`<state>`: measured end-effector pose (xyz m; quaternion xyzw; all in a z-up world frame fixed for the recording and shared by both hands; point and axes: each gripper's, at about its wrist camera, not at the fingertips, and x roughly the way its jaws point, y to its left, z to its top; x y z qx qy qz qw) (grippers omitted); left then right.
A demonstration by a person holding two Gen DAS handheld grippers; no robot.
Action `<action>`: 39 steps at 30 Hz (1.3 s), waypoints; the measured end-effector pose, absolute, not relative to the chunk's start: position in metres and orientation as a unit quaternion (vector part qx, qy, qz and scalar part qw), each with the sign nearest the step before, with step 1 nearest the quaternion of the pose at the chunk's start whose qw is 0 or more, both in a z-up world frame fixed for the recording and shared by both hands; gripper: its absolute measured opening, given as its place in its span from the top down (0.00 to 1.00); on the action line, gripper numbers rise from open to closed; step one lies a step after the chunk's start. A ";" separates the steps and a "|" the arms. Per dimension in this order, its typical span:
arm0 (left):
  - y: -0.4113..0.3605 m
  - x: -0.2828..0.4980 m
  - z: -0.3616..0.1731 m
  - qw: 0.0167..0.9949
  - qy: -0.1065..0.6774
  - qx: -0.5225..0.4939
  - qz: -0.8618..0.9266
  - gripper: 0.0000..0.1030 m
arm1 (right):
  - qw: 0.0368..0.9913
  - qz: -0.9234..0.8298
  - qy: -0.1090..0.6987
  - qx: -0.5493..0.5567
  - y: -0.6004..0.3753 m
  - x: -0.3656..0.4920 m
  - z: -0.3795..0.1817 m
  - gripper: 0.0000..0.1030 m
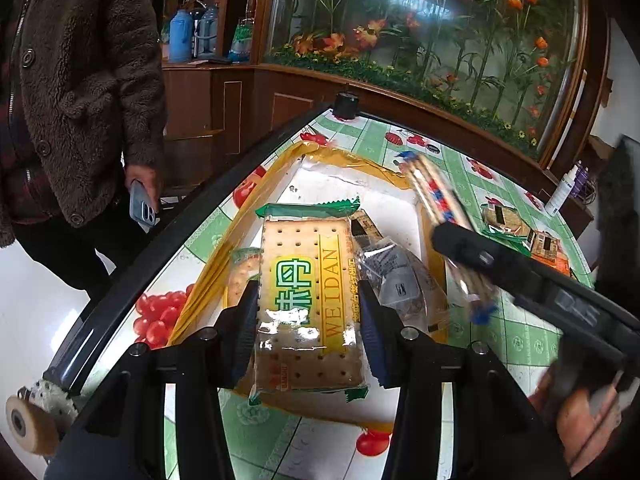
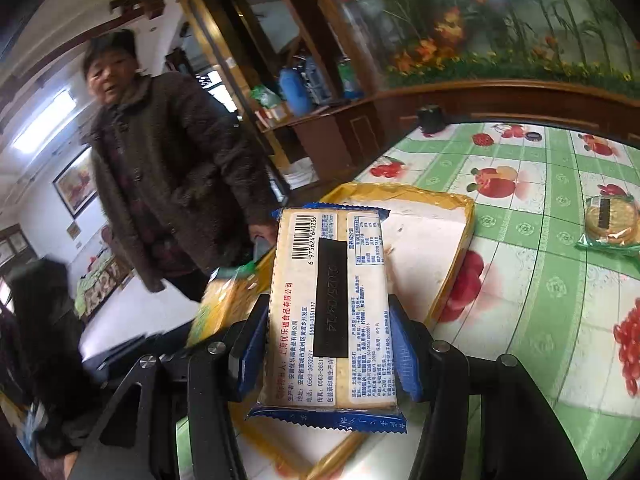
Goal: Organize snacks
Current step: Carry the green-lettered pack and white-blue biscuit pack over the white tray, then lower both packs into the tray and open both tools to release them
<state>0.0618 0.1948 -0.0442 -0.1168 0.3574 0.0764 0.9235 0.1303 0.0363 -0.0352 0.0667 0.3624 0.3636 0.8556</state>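
Left gripper (image 1: 308,320): fingers closed on a green-edged cracker pack (image 1: 306,304) marked WEIDAN, one blue pad against each long side. The pack hangs above the near end of a shallow white box (image 1: 360,188) with yellow-taped walls. In the box beneath it: another green cracker pack (image 1: 242,270), partly covered, and a clear-wrapped snack (image 1: 394,276) just beside it on the right; its label cannot be read.

Right gripper (image 2: 328,338): fingers clamped on a blue-edged cracker pack (image 2: 330,308), back side up, barcode and printed text showing, a black strip down the middle. It is held over the near part of the same box (image 2: 424,240). In the left wrist view the pack appears edge-on and blurred at the right rim of the box (image 1: 444,216).

Box sits on a table (image 2: 540,280) covered with a green-and-white checked cloth printed with red fruit. More snack packs lie on the cloth, well apart from the box: a round biscuit pack (image 2: 610,220) and an orange-wrapped one (image 1: 550,250).

A person in a brown fleece coat (image 1: 84,80) stands beside the table, phone (image 1: 141,209) in hand.
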 end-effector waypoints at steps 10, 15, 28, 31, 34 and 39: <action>0.193 0.108 -0.052 0.916 0.376 -0.118 0.073 0.57 | 0.863 0.321 0.382 0.075 0.052 0.189 -0.054 0.46; 0.194 0.116 -0.055 0.915 0.378 -0.119 0.077 0.57 | 0.860 0.317 0.392 0.078 0.061 0.205 -0.061 0.46; 0.185 0.132 -0.063 0.913 0.382 -0.113 0.088 0.57 | 0.851 0.324 0.407 0.073 0.069 0.214 -0.077 0.45; 0.185 0.133 -0.065 0.911 0.385 -0.116 0.091 0.56 | 0.850 0.325 0.408 0.073 0.070 0.217 -0.080 0.45; 0.186 0.135 -0.066 0.910 0.387 -0.116 0.096 0.56 | 0.849 0.329 0.408 0.074 0.072 0.217 -0.080 0.45; 0.186 0.135 -0.066 0.910 0.386 -0.115 0.099 0.56 | 0.848 0.334 0.404 0.075 0.074 0.217 -0.081 0.45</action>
